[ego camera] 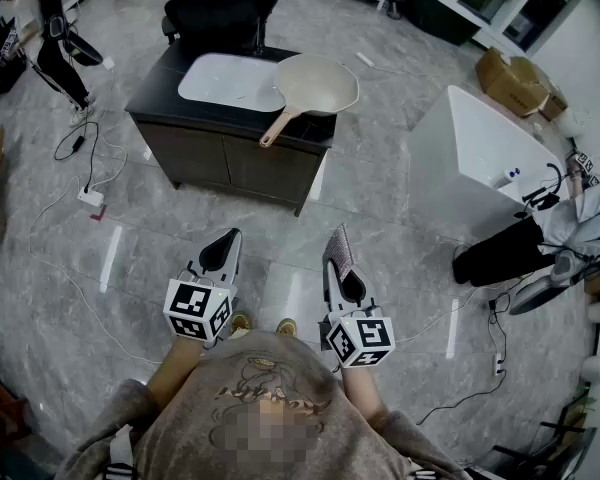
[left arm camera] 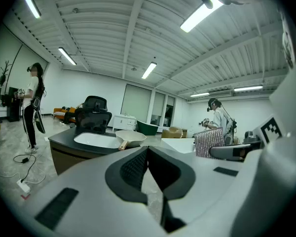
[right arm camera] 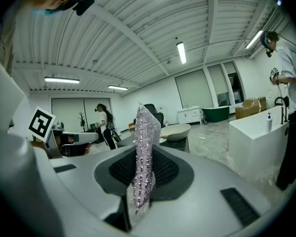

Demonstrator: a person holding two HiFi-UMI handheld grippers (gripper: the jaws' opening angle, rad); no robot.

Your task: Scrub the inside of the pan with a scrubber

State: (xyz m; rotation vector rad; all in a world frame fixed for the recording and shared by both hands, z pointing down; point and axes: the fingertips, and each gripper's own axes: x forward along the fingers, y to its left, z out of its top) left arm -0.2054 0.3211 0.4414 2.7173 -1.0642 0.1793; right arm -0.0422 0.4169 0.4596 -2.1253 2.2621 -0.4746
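Observation:
A cream pan (ego camera: 315,86) with a wooden handle (ego camera: 277,128) rests on the dark cabinet (ego camera: 230,153), partly over its white sink basin (ego camera: 225,80), some way ahead of me. My left gripper (ego camera: 223,251) is held low over the floor with its jaws shut and empty; its own view shows the pan (left arm camera: 130,138) far off. My right gripper (ego camera: 338,258) is shut on a sparkly pinkish scrubber (ego camera: 338,250), which stands upright between the pads (right arm camera: 147,127). The pan (right arm camera: 175,131) shows behind it in the right gripper view.
A black office chair (ego camera: 220,8) stands behind the cabinet. A white tub-like unit (ego camera: 485,153) is to the right, with a person (ego camera: 525,248) beside it. Another person (ego camera: 40,28) stands far left. Cables and a power strip (ego camera: 90,196) lie on the floor at left.

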